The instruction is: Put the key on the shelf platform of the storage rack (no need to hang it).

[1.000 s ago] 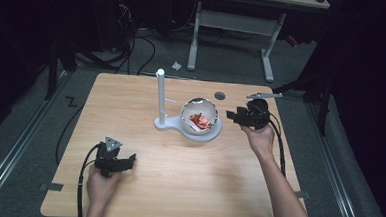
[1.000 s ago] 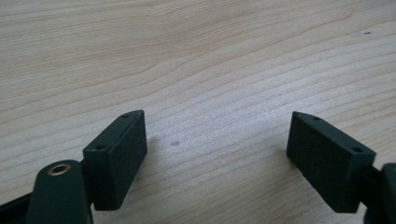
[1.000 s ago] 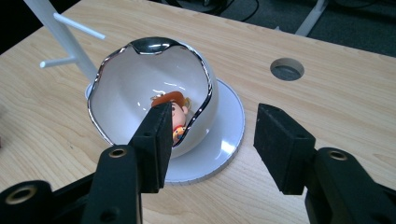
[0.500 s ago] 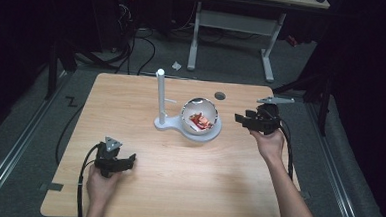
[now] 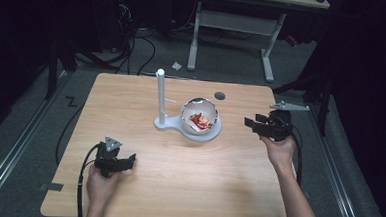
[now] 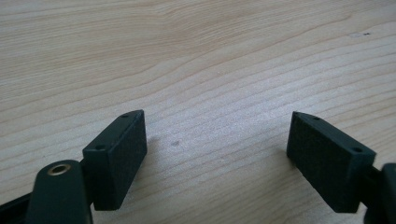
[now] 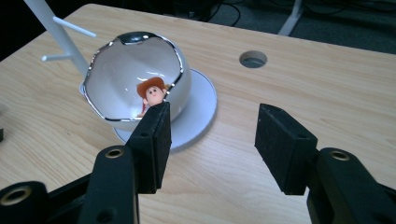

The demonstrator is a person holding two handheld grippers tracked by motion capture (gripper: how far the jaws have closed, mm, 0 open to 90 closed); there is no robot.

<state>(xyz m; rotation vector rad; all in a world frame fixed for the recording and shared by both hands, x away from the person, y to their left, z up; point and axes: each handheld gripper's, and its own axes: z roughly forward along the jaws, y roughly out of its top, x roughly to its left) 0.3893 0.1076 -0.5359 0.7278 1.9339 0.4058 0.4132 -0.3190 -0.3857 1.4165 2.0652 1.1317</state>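
table: light wood tabletop [image 5: 177, 188], round cable hole [image 5: 220, 96] near the far edge, right of centre.
stand: white base plate [image 5: 166, 123] with a white upright post [image 5: 159, 94] carrying short side pegs; sits mid-table, toward the far side.
bowl: white egg-shaped shell [image 5: 199, 117] with a jagged chrome rim, on a round white disc [image 7: 198, 109]; opening faces the right gripper. Touches the stand's base on its right side.
toy: small cowboy figure [image 7: 152, 92] with an orange-brown hat, inside the shell; in the high view it reads as a red blob [image 5: 201, 121].
left gripper: [image 5: 123, 161] near the table's front-left, held by the left hand [image 5: 101, 184]; jaws spread wide, nothing between them, bare wood under them in the left gripper view [image 6: 217, 140]. Well apart from the bowl.
right gripper: [image 5: 252, 123] at the table's right side, held by the right hand [image 5: 279, 149], pointing left toward the bowl; jaws spread, nothing held [image 7: 212, 133]. Near the bowl, not touching it.
floor: grey carpet with black cables [image 5: 134, 40] beyond the table; white desk frame [image 5: 235, 25] behind.
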